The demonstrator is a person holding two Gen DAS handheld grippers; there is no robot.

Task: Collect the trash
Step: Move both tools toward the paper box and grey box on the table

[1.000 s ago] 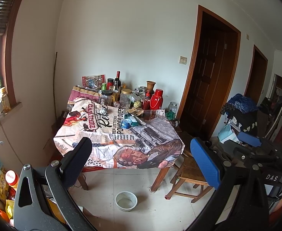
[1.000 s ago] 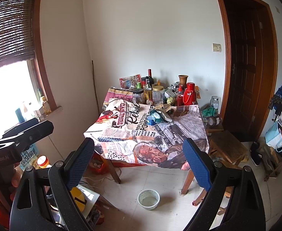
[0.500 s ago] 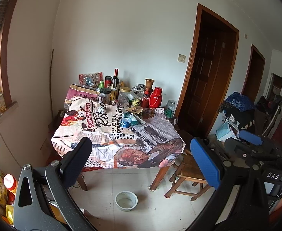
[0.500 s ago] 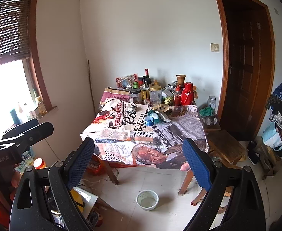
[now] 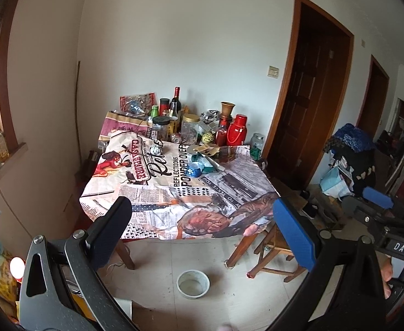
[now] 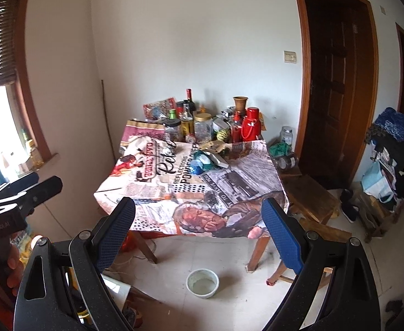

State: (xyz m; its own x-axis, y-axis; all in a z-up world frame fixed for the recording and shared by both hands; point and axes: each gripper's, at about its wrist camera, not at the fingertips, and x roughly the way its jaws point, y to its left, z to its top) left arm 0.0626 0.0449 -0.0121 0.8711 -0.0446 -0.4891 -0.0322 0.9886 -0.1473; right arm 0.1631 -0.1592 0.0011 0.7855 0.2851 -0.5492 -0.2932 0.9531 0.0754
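A table [image 5: 152,193] with a printed cloth stands ahead against the far wall; it also shows in the right wrist view [image 6: 246,182]. A heap of crumpled blue and teal wrappers [image 5: 199,164] lies near the table's middle, also seen in the right wrist view [image 6: 206,161]. A small crumpled ball [image 5: 156,149] lies further left. My left gripper [image 5: 202,229] is open and empty, well short of the table. My right gripper [image 6: 198,227] is open and empty, also short of the table. Each gripper shows at the edge of the other's view.
Bottles, jars and a red thermos [image 5: 236,133] crowd the table's far edge. A white bowl [image 5: 193,284] sits on the floor before the table. A wooden stool [image 5: 276,253] stands at the table's right corner. Clutter lines the right wall beside dark doors.
Both grippers have drifted a little closer to the table and turned slightly left. Both stay open and empty.
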